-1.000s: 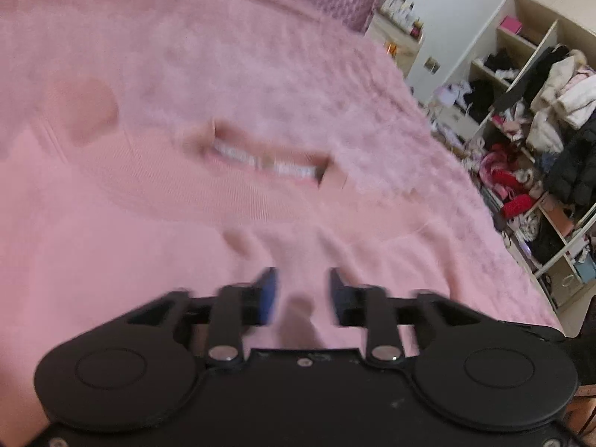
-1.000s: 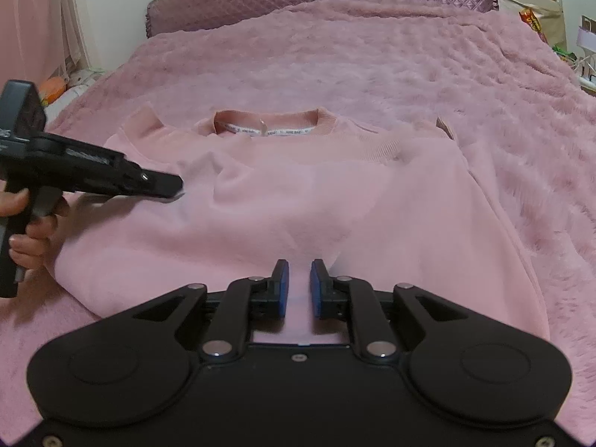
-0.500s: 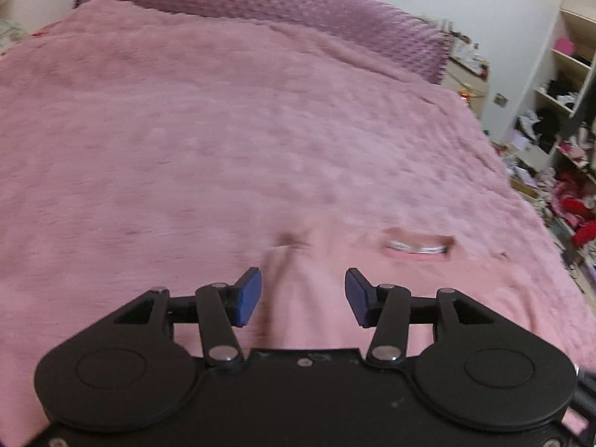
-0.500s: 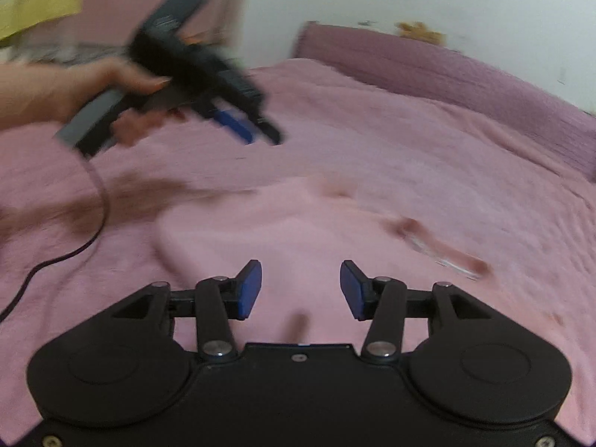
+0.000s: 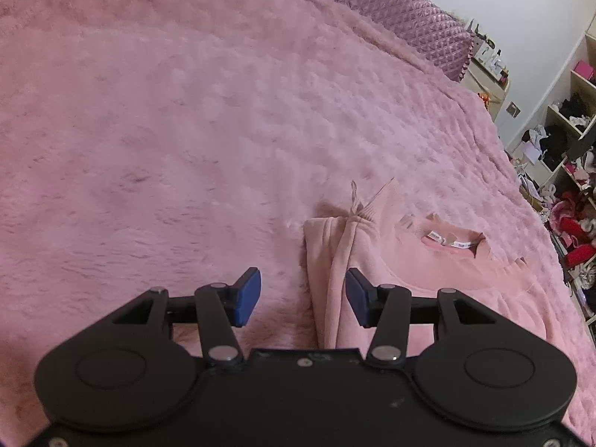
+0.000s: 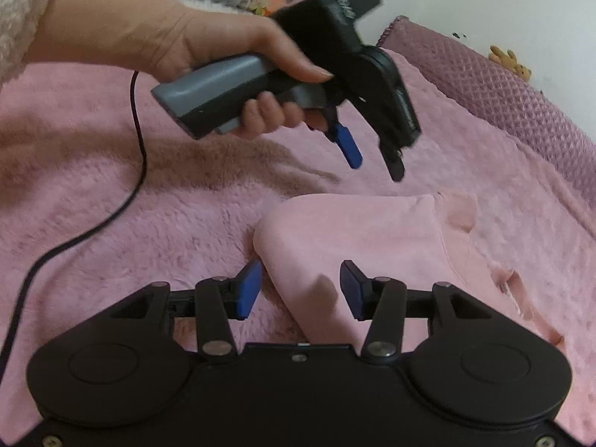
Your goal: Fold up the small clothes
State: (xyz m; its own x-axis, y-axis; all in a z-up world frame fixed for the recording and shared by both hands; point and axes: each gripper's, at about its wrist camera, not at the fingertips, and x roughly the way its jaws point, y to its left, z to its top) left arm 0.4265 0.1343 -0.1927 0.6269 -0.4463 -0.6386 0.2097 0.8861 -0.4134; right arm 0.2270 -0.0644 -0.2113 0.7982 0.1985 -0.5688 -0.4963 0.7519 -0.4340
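A pink sweater (image 5: 428, 283) lies on the bed with its side folded inward. Its neck label (image 5: 452, 243) faces up. My left gripper (image 5: 302, 296) is open just above the folded left edge (image 5: 335, 260), with its pads clear of the cloth. In the right wrist view, my right gripper (image 6: 301, 290) is open over the sweater's lower left corner (image 6: 335, 234). That corner lies between the fingers, unpressed. A hand (image 6: 223, 48) holds the left gripper (image 6: 374, 160) above the sweater's far edge.
A fluffy pink blanket (image 5: 186, 130) covers the bed, and a quilted purple headboard cushion (image 5: 391, 11) lies at its far end. A black cable (image 6: 138, 171) trails across the blanket at left. Cluttered shelves (image 5: 570, 171) stand beyond the bed's right side.
Both grippers have swung from over the sweater's body to its left edge. The right jaws went from nearly shut to open, and the left jaws widened. The right gripper has rolled.
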